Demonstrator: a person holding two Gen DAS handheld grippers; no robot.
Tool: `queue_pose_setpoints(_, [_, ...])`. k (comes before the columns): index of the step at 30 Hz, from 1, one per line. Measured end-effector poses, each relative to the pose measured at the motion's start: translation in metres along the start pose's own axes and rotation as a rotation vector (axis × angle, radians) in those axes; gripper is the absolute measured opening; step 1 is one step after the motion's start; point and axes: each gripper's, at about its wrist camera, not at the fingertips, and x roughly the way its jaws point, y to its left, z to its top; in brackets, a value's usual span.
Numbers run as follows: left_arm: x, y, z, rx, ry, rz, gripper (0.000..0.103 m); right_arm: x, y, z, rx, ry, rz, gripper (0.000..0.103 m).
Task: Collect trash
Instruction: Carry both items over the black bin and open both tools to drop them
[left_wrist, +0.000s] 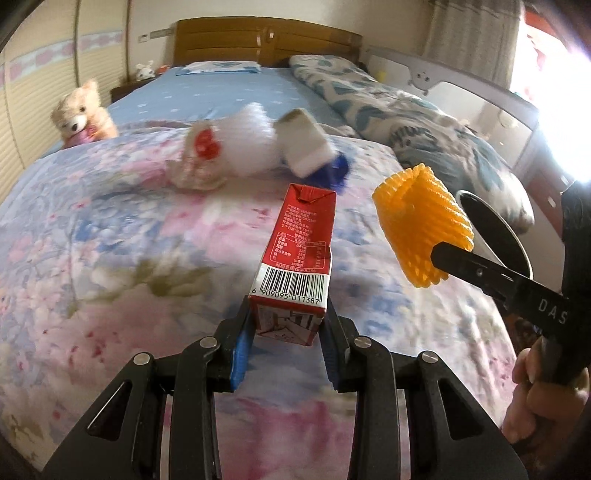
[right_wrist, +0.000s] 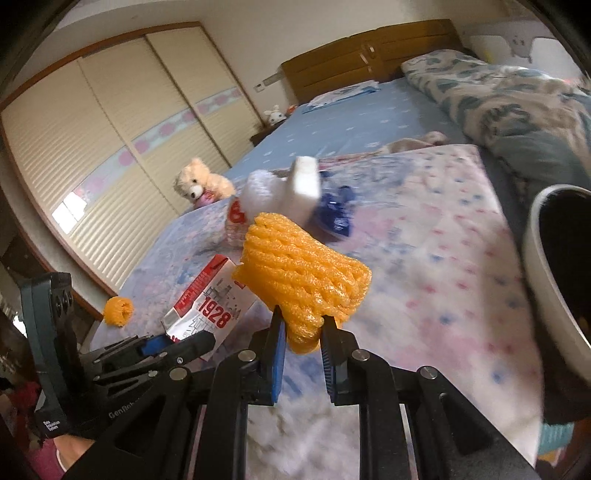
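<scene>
My left gripper (left_wrist: 287, 325) is clamped on the base of a red milk carton (left_wrist: 295, 254), held up over the floral quilt (left_wrist: 110, 258). My right gripper (right_wrist: 302, 334) is squeezed tight on an orange foam net (right_wrist: 303, 273) — lifted clear too, beside the bin (right_wrist: 543, 280). More litter lies ahead on the quilt — a white carton (left_wrist: 304, 146), a blue wrapper (left_wrist: 334, 173), another foam net (right_wrist: 118, 311).

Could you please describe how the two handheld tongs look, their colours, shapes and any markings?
Both tongs are black, with angular linkage arms joined by round silver pins. The left tongs and right tongs have blue ribbed pads inside their fingers. White letters "DAS" mark the right tool's side in the left wrist view. The left tool's body shows small white text, partly readable as "GenRob". No cables or sleeves are visible.
</scene>
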Motion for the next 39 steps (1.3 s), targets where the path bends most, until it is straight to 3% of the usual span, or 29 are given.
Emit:
queue_pose_setpoints(14, [0.006, -0.066, 0.0, 0.119, 0.02, -0.079, 0.031, -0.064, -0.05, -0.021, 0.088, -0.058, -0.085, 0.017])
queue_pose_setpoints(39, [0.015, -0.175, 0.018, 0.31, 0.01, -0.173, 0.031, -0.133, -0.131, -0.015, 0.204, -0.148, -0.24, 0.017])
